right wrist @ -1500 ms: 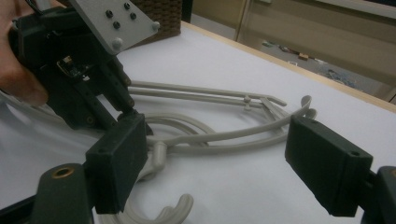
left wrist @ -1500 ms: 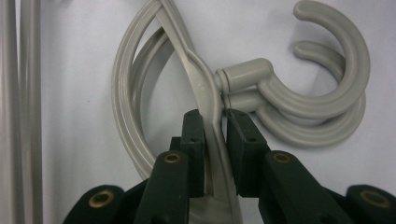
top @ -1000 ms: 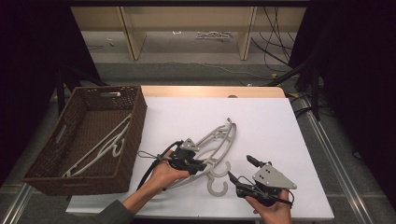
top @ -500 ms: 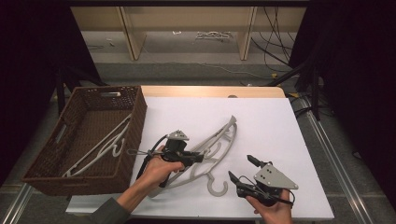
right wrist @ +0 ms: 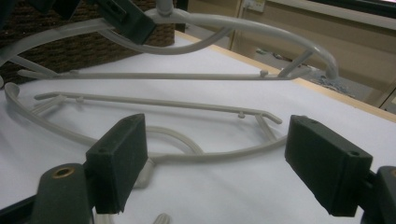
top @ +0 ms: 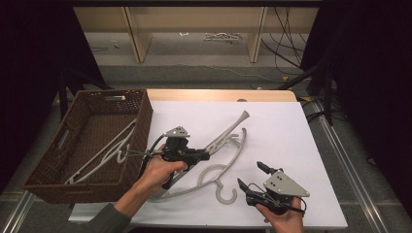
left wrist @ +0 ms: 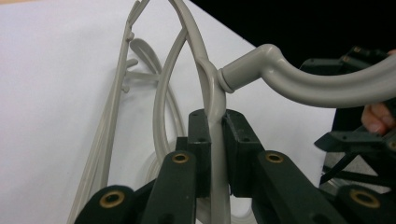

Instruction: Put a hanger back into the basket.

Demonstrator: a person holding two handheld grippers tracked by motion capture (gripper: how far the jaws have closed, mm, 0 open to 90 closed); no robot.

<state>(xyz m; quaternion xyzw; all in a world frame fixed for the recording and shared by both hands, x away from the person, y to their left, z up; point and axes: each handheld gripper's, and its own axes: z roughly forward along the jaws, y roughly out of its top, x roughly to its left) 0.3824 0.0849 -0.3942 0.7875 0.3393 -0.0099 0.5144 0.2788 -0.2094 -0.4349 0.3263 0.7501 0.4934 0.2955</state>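
My left gripper [top: 206, 156] is shut on a grey plastic hanger [top: 228, 132] near its neck, holding it tilted above the white table [top: 282, 126]. In the left gripper view the pads [left wrist: 200, 140] pinch the hanger's thin arm [left wrist: 215, 140] just below the curved hook [left wrist: 303, 84]. A second grey hanger [top: 239, 145] lies flat on the table beneath it. My right gripper [top: 250, 174] rests near the front right edge, open with nothing between its jaws. In the right gripper view the lying hanger [right wrist: 163, 105] is ahead of the pads [right wrist: 121, 158], and the raised hanger [right wrist: 233, 23] is above.
A brown wicker basket [top: 141, 126] stands at the table's left edge, with several grey hangers [top: 104, 153] inside. The table's wooden back edge [top: 218, 94] lies beyond the white surface. Pale shelving [top: 252, 39] stands on the floor behind.
My left gripper has risen and shifted left toward the basket, lifting the held hanger off the table. The right gripper has stayed where it was.
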